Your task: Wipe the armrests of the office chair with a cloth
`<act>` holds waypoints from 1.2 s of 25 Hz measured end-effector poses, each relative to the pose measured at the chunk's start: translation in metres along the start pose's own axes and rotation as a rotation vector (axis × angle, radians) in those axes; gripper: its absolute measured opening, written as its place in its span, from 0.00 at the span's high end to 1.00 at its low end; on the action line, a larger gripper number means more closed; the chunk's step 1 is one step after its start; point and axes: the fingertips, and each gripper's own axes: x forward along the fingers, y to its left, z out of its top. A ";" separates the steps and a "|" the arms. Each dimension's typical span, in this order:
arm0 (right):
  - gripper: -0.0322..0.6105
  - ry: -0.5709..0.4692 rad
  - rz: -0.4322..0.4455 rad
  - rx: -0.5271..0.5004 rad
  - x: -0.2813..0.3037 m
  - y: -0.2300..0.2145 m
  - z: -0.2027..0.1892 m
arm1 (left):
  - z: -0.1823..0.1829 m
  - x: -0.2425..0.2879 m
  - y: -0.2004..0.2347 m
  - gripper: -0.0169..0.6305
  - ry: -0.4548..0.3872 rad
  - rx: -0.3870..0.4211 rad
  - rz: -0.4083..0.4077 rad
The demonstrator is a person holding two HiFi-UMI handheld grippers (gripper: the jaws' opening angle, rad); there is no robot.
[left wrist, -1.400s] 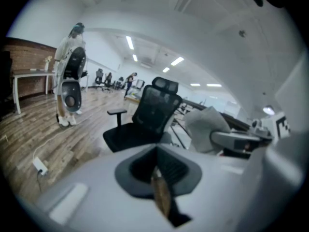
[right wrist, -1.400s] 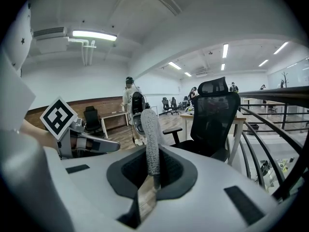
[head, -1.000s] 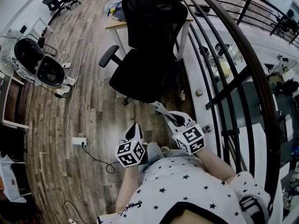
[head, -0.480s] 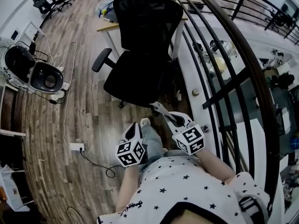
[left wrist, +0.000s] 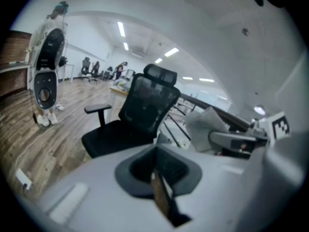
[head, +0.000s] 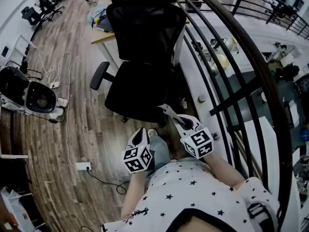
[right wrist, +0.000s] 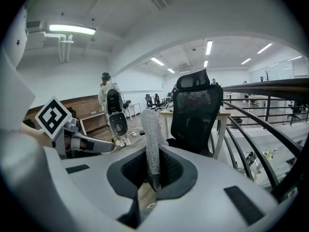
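The left gripper (head: 139,135) is clenched on nothing: its jaws meet in a thin line with no fabric between them. Ahead of those jaws and off to their left stands the one armrest (head: 99,75) that shows plainly, a dark pad on a post at the side of the office chair (head: 145,47). In the head view the pad's long axis runs roughly away from the person, in line with the seat edge. It is well apart from both grippers, with bare wooden floor (head: 72,129) between.

The chair lies straight ahead of both jaws, its seat turned toward the person and its mesh back on the far side. Its other armrest, on the side toward the railing (head: 231,81), cannot be made out in any view.

The right gripper (right wrist: 153,179) is clamped on the cloth (right wrist: 150,139), a grey strip standing upright out of the jaws. The chair back sits ahead of them and slightly to their right.

My reading: the wiping has not begun, and the turn of it is a crossed layout. The cloth is in the right jaws, while the visible armrest lies toward the left, nearer the empty gripper. The right jaws would have to close in and swing leftward, laying the cloth along the pad's length, or else find the hidden armrest by the railing.
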 end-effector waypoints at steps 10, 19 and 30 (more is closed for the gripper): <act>0.91 0.005 -0.113 0.035 0.052 -0.034 0.036 | 0.052 0.060 0.018 0.96 0.074 0.061 -0.114; 0.91 0.009 -0.216 0.069 0.089 -0.063 0.051 | 0.086 0.115 0.033 0.96 0.122 0.116 -0.205; 0.91 0.019 -0.317 0.105 0.125 -0.106 0.067 | 0.116 0.173 0.044 0.96 0.179 0.162 -0.281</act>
